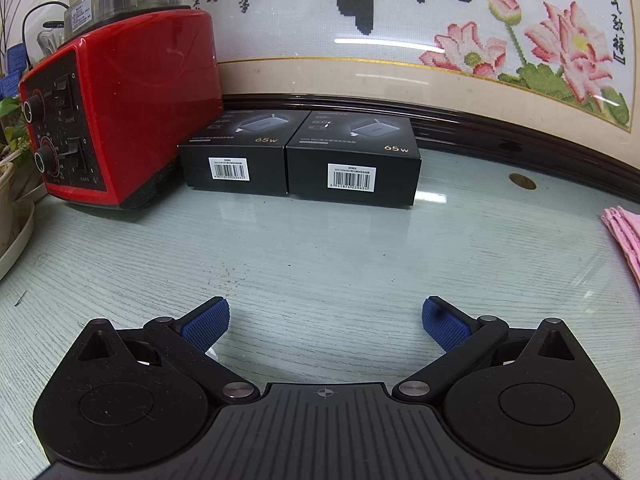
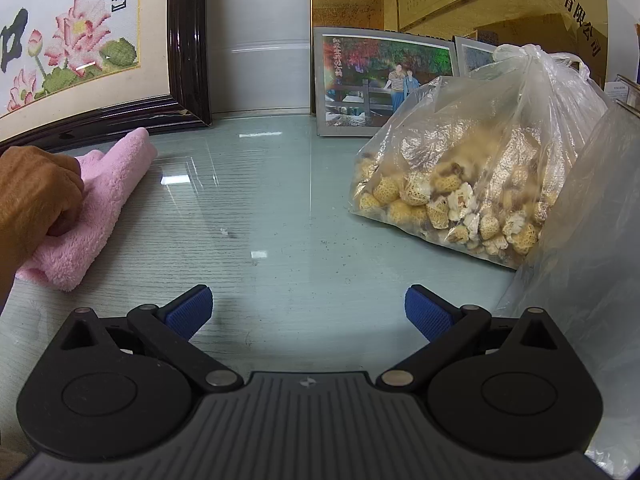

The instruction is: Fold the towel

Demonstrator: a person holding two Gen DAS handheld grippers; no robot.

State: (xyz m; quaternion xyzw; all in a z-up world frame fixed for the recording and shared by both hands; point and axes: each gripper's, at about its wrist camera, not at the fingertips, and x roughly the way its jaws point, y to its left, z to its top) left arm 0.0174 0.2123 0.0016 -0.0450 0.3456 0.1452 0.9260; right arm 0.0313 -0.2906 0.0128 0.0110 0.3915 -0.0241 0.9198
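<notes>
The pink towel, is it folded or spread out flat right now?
Folded: the pink towel lies bunched in thick layers under a bare hand.

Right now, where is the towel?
In the right wrist view, the pink towel lies at far left on the table, under a bare hand, below the framed embroidery.

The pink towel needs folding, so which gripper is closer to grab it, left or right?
Probably the right. In its view the pink towel lies close by, just left of the open right gripper, though a bare hand rests on it. The open left gripper sees only the towel's edge at far right.
</notes>
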